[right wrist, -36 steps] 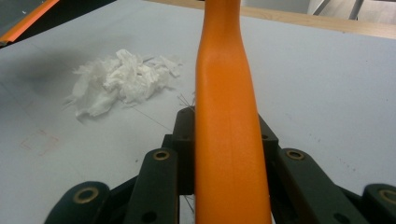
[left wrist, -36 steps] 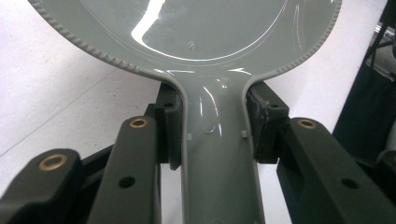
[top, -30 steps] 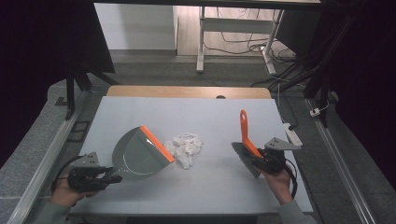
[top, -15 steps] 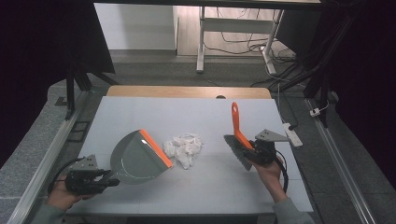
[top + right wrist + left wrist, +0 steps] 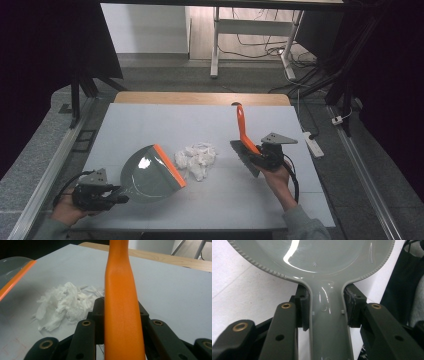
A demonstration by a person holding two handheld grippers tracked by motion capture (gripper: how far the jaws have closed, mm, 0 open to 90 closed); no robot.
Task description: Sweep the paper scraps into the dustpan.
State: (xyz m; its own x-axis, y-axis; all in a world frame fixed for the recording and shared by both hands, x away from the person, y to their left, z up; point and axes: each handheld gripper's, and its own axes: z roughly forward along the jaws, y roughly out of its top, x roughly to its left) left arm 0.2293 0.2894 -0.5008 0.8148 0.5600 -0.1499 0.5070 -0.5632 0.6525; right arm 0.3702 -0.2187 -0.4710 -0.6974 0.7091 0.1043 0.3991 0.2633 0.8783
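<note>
A grey dustpan (image 5: 147,172) with an orange lip (image 5: 169,165) rests on the pale table (image 5: 210,125) at the front left. My left gripper (image 5: 116,196) is shut on the dustpan's handle (image 5: 327,322), pads pressed to both sides. A heap of torn white paper (image 5: 196,159) lies just right of the lip and shows as paper (image 5: 63,305) in the right gripper view. My right gripper (image 5: 256,159) is shut on a brush with an orange handle (image 5: 242,127); that handle (image 5: 121,302) rises between the jaws. The brush's dark head (image 5: 242,152) points down toward the table, right of the paper.
A wooden strip (image 5: 200,98) edges the table's far side. A white power strip (image 5: 312,144) lies on the floor to the right. Cables and white table legs (image 5: 216,45) stand on the floor beyond. Black frame rails (image 5: 45,170) run along both sides.
My right gripper has carried the brush leftward, closer to the paper heap. The dustpan sits slightly nearer the paper than a second ago.
</note>
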